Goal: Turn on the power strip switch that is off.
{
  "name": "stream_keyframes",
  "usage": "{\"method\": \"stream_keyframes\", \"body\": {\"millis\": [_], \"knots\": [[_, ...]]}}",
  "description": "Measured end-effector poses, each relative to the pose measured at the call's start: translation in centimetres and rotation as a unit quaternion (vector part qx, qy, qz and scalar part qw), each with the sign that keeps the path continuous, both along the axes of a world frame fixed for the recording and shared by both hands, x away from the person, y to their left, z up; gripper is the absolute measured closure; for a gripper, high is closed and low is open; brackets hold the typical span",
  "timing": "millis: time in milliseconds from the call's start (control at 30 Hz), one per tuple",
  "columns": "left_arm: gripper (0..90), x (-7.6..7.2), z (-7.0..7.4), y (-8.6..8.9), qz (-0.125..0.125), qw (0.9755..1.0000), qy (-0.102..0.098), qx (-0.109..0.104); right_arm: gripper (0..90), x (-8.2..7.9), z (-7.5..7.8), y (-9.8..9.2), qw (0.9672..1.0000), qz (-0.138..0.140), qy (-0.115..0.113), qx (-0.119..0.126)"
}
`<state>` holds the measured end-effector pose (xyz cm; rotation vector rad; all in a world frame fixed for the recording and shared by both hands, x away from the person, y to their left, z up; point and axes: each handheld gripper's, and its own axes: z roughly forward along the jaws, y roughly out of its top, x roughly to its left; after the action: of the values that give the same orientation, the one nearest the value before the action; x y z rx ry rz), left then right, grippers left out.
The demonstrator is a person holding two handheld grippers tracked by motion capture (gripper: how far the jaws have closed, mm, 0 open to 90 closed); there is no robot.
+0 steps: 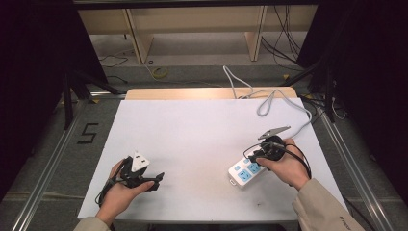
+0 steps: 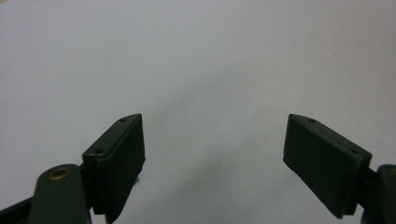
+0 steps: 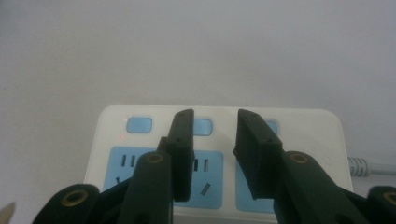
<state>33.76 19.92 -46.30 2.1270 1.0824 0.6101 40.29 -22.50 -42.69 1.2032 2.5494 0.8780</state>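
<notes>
Right gripper (image 3: pixel 212 154), jaws slightly apart and empty, hovers over white blue-socketed plastic power strip (image 3: pixel 140 140); left gripper (image 2: pixel 212 163) gapes idle; next, probably press a switch.

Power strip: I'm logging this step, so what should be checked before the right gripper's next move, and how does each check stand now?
1. Power strip lies flat on the table: ok.
2. Right gripper sits over the strip's middle socket: ok.
3. Its jaws stand slightly apart with nothing between them: ok.
4. Button row is clear of plugs: ok.
5. Strip's cord runs off the far edge, untangled: ok.
6. Left gripper is open over bare table, away from the strip: ok.
</notes>
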Motion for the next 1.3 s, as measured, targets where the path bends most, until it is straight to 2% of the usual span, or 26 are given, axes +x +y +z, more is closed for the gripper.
{"method": "stream_keyframes", "body": {"millis": [300, 433, 667, 1033, 1300], "knots": [[20.4, 0.0, -0.1, 0.1, 0.001, 1.0000, 0.001, 0.000, 61.4, -0.8, 0.0, -0.6, 0.9998, 0.010, -0.011, 0.012], [20.4, 0.0, -0.1, 0.1, 0.001, 1.0000, 0.001, 0.000, 57.7, -1.0, 0.0, -1.0, 0.9996, 0.009, -0.022, 0.019], [20.4, 0.0, -0.1, 0.1, 0.001, 1.0000, 0.002, 0.000, 55.2, -1.6, 0.0, -1.8, 0.9992, 0.007, -0.027, 0.027], [20.4, 0.0, -0.1, 0.1, 0.001, 1.0000, 0.002, 0.000, 46.6, -3.0, -0.2, -2.7, 0.9976, 0.023, -0.056, 0.034], [20.4, -0.1, -0.1, 0.1, 0.001, 1.0000, 0.001, 0.000, 44.2, -3.7, -0.5, -3.8, 0.9967, 0.017, -0.066, 0.043]]}}
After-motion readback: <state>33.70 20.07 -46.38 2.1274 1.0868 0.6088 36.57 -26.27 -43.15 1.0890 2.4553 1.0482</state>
